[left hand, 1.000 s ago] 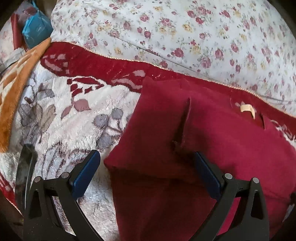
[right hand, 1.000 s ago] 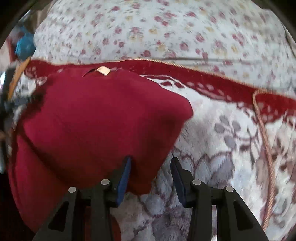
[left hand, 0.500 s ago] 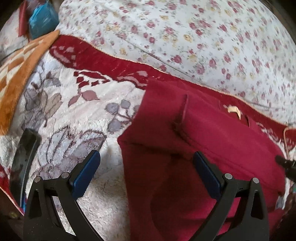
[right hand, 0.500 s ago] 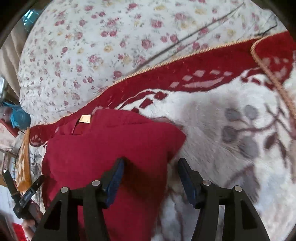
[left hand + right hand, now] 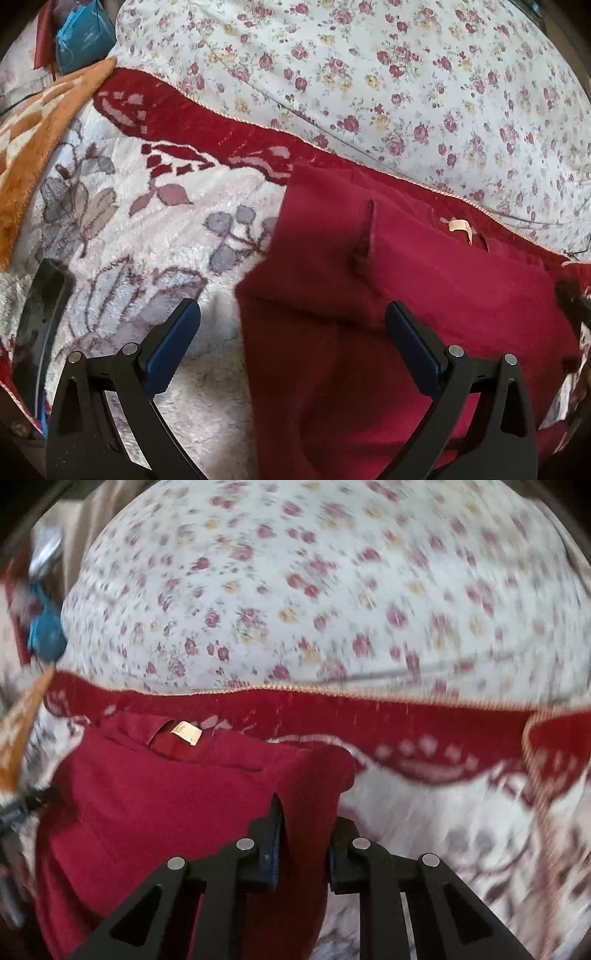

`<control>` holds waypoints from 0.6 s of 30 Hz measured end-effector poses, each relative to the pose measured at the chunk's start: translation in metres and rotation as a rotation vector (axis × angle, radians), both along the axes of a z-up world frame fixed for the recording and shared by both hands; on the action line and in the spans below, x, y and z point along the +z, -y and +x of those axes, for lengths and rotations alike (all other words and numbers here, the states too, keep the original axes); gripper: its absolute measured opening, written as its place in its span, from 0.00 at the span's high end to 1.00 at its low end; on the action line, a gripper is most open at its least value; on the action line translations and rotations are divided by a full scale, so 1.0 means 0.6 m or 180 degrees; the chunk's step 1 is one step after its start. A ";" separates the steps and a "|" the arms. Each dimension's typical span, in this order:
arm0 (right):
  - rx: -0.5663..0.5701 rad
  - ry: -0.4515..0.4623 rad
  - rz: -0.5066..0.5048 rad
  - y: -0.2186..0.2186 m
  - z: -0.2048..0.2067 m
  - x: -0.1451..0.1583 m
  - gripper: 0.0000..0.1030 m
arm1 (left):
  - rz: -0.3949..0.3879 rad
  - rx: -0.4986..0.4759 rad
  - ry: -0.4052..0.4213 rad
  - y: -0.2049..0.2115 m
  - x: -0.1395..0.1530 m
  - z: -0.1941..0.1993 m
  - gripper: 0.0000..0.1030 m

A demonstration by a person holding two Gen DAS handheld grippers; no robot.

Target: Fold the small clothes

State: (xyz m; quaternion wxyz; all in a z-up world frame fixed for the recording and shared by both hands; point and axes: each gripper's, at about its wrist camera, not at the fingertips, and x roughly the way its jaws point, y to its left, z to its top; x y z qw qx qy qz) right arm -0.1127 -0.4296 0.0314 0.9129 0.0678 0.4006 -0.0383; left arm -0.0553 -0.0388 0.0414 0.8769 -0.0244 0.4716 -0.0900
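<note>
Pinching the right-hand edge of the red garment [image 5: 155,805], the right gripper [image 5: 303,845] has just been closing its fingers, and a fold of the red cloth now stands gathered between them, so the grip looks made. The hold sits at the garment's side, below the corner that bulges toward the blanket's dark red border, which suits lifting that side over toward the middle for a fold. The garment itself lies flat on a fleecy floral blanket [image 5: 155,236], neckline and pale label [image 5: 186,733] turned toward the flowered sheet [image 5: 388,74] beyond.

On the other side the left gripper [image 5: 291,350] hangs with its fingers spread wide and nothing pressed between them; the garment's left edge runs down between the two pads, so it is placed to straddle that edge, probably ready to take the matching side. A raised crease [image 5: 369,236] runs up the cloth ahead of it, and it wants smoothing if the fold is to lie neat. An orange patterned cloth [image 5: 40,140] lies off at the far left, well apart from the work
</note>
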 end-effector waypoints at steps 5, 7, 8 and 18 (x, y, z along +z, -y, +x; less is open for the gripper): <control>-0.0281 -0.0168 -0.0084 0.045 0.018 -0.042 0.90 | 0.0004 -0.0009 -0.0037 -0.010 -0.002 -0.004 0.02; -0.0353 -0.0318 0.0343 0.069 0.016 -0.076 0.90 | -0.0003 -0.0033 -0.0043 -0.013 0.001 -0.013 0.02; -0.0382 -0.0255 0.0451 0.076 0.008 -0.075 0.89 | -0.0006 -0.0050 -0.0038 -0.013 0.003 -0.018 0.02; -0.0106 -0.0181 0.1277 0.072 -0.142 0.010 0.48 | -0.0297 -0.0381 -0.0295 -0.038 0.016 -0.130 0.02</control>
